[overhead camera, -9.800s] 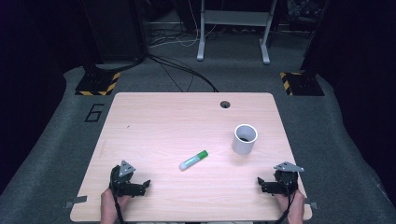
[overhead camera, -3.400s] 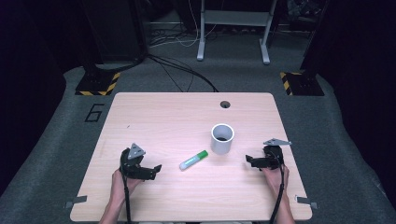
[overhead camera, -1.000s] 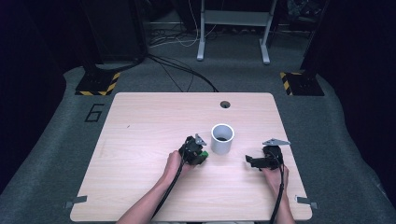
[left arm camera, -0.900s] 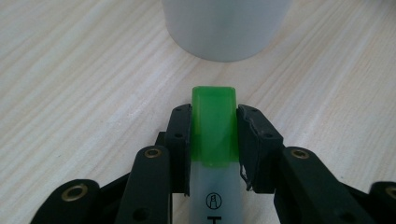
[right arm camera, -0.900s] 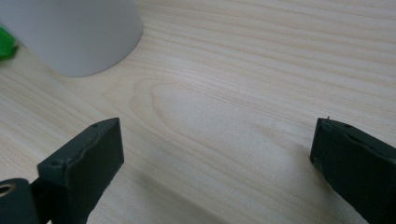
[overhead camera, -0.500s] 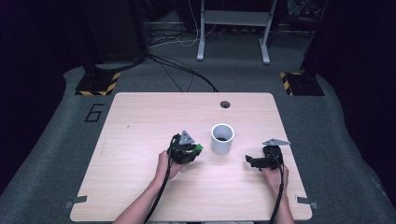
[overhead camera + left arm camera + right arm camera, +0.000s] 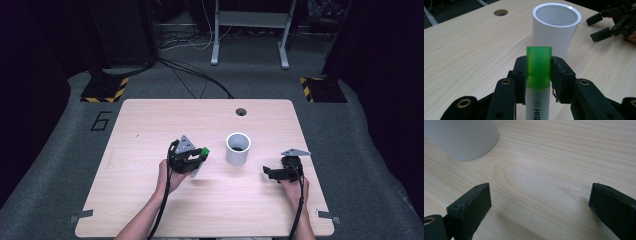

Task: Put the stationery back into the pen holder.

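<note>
Pale wood table [image 7: 150,130], round hole [image 7: 241,111]; grey carpet [image 7: 60,150].

Black left gripper [image 7: 537,72], brass screws, grey plate, trailing cable

High view overhead facing forward across table [image 7: 150,125], both gripper views close, low, sharing white cup [image 7: 238,148].
</note>
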Motion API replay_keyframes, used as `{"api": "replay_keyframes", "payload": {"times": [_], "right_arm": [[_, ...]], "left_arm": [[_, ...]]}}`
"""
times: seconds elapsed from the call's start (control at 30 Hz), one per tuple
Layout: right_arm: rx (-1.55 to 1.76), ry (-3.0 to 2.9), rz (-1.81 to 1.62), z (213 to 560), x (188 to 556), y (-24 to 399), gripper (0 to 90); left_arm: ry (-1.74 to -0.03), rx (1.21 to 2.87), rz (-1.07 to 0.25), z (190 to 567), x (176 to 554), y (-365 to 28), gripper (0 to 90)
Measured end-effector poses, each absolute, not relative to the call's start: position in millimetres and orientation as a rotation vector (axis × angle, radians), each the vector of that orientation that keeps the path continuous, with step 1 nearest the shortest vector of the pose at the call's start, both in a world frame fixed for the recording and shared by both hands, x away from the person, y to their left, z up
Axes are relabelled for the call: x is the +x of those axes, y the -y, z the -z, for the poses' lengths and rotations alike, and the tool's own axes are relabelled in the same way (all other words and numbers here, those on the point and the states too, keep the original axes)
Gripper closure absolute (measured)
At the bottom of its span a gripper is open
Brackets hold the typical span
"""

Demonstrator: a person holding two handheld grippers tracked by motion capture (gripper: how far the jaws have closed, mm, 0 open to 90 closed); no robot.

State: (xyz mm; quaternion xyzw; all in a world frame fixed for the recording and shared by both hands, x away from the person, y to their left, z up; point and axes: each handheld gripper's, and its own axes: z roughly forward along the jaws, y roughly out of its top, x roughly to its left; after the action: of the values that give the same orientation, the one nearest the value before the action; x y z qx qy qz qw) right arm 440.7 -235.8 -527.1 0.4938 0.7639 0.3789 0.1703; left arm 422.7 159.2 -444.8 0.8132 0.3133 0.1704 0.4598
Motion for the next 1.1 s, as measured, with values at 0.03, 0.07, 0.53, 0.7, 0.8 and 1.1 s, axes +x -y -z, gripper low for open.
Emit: {"api": "replay_keyframes", "payload": {"times": [0.03, 0.07, 0.53, 0.7, 0.8, 1.1], "right_arm": [[1.411, -2.171, -1.078, 527, 440, 235, 3.6], [1.416, -2.165, -1.078, 527, 440, 234, 3.6], [1.382, -2.189, -1.024, 527, 440, 231, 1.9], [1.376, -2.188, -1.018, 528, 440, 229, 1.6], [1.376, -2.195, -1.002, 528, 439, 228, 1.3], [1.373, -2.195, -1.001, 528, 439, 228, 1.3]], "left_arm": [[-0.775, 1.987, -0.426, 444, 423, -160, 67.2], [-0.777, 1.986, -0.425, 443, 423, -161, 67.2], [-0.772, 1.925, -0.458, 424, 427, -169, 67.2], [-0.760, 1.915, -0.478, 416, 431, -167, 67.2], [-0.751, 1.913, -0.482, 412, 434, -166, 67.2], [-0.753, 1.881, -0.486, 404, 439, -161, 67.2]]}}
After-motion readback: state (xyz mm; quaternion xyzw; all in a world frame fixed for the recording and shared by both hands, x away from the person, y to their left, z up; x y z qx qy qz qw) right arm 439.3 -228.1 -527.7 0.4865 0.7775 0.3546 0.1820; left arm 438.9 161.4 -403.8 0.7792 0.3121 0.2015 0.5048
